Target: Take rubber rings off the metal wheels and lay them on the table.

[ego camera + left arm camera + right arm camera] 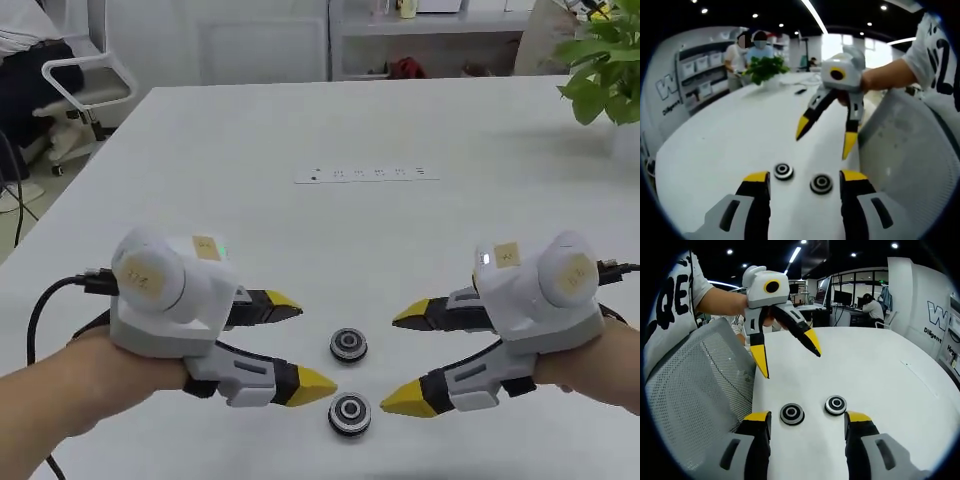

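a: where do we find the wheels?

b: we see two small metal wheels lying flat on the white table (300,220). we take the near wheel (349,411) as our mark. the far wheel (348,345) lies just beyond it, and the two do not touch.

a: and the rubber?

b: each wheel has a dark outer band around a bright hub. on the near wheel the ring (782,414) sits in place around the rim.

a: how do we find the left gripper?

b: the left gripper (314,345) hovers just left of the near wheel with its jaws spread wide and holding nothing. its yellow tips point inward, and the lower tip is just beside the near wheel. we see no contact.

a: and the right gripper?

b: the right gripper (391,360) mirrors it just right of the near wheel, jaws parted and empty.

a: what do the gripper views add?

b: in the left gripper view the near wheel lies just ahead of that gripper's own jaws, toward the right-hand one. the right gripper is held above the table beyond it. in the right gripper view the near wheel lies ahead toward the left-hand jaw, with the left gripper raised beyond it.

a: anything else?

b: a socket strip (366,174) is set in the tabletop well beyond the near wheel. a potted plant (605,70) stands far beyond it to the right. a mesh chair back (700,385) is on the person's side of it.
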A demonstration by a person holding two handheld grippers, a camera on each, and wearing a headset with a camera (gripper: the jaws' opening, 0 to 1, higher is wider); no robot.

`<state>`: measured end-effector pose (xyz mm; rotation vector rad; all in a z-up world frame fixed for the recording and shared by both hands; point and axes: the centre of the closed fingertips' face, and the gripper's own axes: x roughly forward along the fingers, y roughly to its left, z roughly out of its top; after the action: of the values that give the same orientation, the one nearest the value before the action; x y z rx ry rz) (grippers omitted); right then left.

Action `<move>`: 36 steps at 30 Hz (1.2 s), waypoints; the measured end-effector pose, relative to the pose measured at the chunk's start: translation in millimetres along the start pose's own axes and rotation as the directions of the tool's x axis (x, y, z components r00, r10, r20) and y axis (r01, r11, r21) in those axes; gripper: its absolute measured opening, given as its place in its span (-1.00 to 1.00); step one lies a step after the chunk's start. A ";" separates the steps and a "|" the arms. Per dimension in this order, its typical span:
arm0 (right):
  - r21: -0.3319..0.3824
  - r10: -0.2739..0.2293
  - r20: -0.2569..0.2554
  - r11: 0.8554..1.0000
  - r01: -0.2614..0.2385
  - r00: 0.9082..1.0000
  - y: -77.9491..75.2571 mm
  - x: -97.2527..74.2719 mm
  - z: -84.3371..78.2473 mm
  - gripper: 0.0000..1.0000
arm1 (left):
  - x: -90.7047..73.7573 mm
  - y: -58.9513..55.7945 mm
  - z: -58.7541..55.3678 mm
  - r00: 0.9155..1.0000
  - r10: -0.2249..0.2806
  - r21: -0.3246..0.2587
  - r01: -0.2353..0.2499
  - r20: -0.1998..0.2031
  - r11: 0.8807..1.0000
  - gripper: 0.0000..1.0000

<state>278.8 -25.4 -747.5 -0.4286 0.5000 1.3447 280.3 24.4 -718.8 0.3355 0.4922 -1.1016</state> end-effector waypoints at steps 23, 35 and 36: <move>-0.043 0.073 -0.057 0.996 -0.076 0.996 10.8 18.4 -14.2 -0.08 | 19.4 -11.0 -15.4 0.997 -0.050 0.027 0.051 -0.062 0.998 0.03; -0.044 0.102 -0.081 0.993 -0.106 0.991 14.0 26.4 -19.8 -0.17 | 29.8 -15.8 -21.2 0.993 -0.080 0.046 0.084 -0.083 0.995 -0.08; -0.043 0.104 -0.080 0.993 -0.108 0.991 14.2 26.9 -19.7 -0.18 | 30.7 -16.1 -21.5 0.993 -0.083 0.047 0.087 -0.084 0.995 -0.09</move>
<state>266.9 -12.3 -779.1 -0.5011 0.5626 1.4486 272.2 4.8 -753.6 0.4078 0.5561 -1.1879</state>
